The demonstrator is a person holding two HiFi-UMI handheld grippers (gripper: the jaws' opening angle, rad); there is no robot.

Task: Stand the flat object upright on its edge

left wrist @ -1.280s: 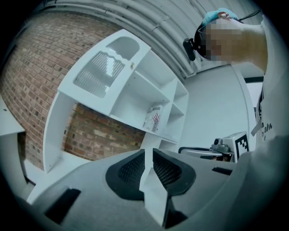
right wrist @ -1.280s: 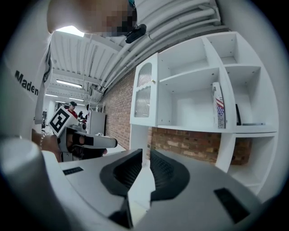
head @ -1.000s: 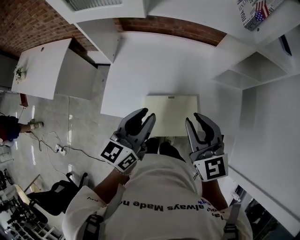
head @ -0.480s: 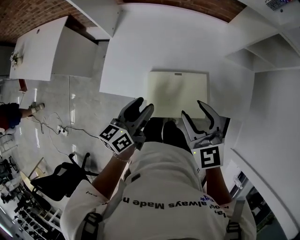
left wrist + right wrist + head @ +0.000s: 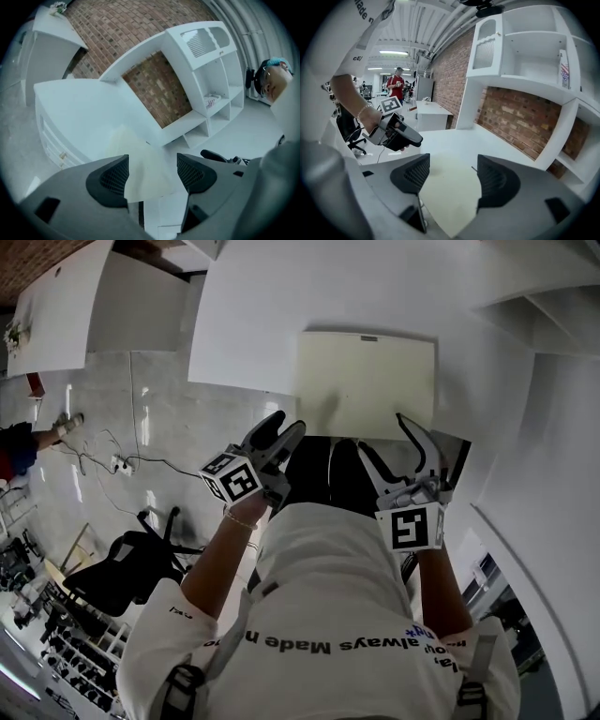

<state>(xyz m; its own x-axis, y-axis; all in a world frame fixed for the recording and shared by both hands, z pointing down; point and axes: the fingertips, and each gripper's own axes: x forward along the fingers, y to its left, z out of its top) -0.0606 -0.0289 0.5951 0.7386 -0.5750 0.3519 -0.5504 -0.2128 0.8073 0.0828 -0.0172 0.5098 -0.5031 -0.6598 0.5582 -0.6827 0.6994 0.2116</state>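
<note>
A cream flat board [image 5: 367, 382] lies flat on the white table [image 5: 262, 315], its near edge at the table's front. My left gripper [image 5: 285, 424] hovers off the board's near left corner, and its jaws are opening with nothing between them. My right gripper [image 5: 386, 439] hangs just short of the near right edge, its jaws also opening and empty. In the left gripper view the board [image 5: 140, 164] shows past the spread pads [image 5: 115, 177]. In the right gripper view the board [image 5: 450, 197] lies beyond the gripper [image 5: 452, 176], with the left gripper [image 5: 401, 133] off to the left.
White shelving [image 5: 553, 306] flanks the table on the right, backed by a brick wall [image 5: 515, 117]. On the floor at left are a black office chair [image 5: 122, 568] and cables [image 5: 122, 463]. A second white desk [image 5: 56, 296] stands at far left. People stand far off [image 5: 397, 84].
Both grippers' jaws have spread from nearly shut to wide. The view has tipped down, so the board sits higher in frame; both grippers remain at its near edge.
</note>
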